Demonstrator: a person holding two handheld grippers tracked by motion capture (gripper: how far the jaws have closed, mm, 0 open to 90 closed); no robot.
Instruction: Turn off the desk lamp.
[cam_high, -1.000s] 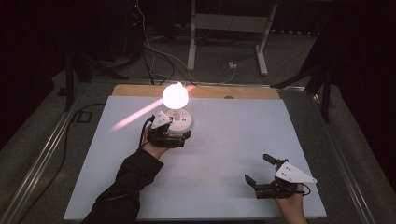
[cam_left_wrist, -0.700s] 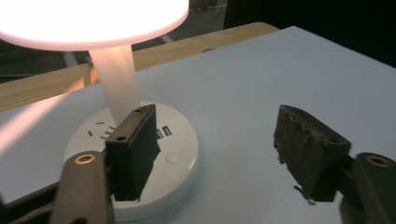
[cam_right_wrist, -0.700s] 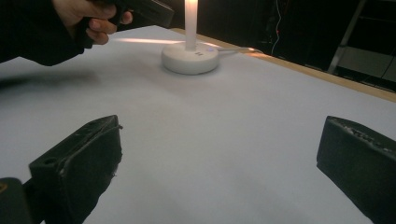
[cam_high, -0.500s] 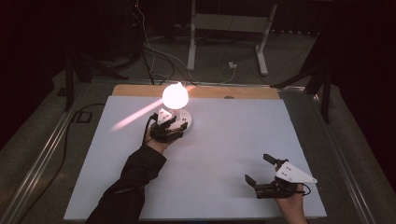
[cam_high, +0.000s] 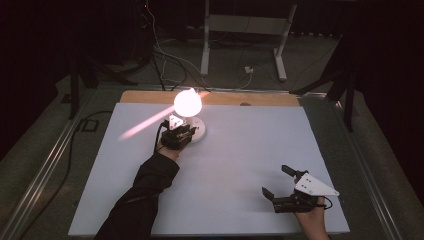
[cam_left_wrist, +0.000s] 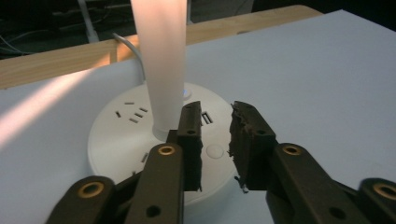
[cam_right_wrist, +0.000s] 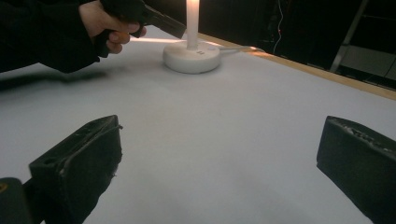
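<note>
With the lit lamp (cam_high: 188, 112) standing at the far side of the tabletop (cam_high: 240, 150), the left gripper (cam_left_wrist: 215, 140) has just been narrowing its empty jaws over the base's round button (cam_left_wrist: 215, 150), apparently to press it, while the right gripper (cam_high: 281, 182) rests wide open.

The high view looks forward and down from the person's side, taking in the whole white table (cam_high: 240, 160). The left gripper view sits very near the lamp (cam_left_wrist: 159, 60), which rises at 12 o'clock. The right gripper view lies low over the table, facing the same lamp (cam_right_wrist: 192, 51) far off at 12 o'clock.
</note>
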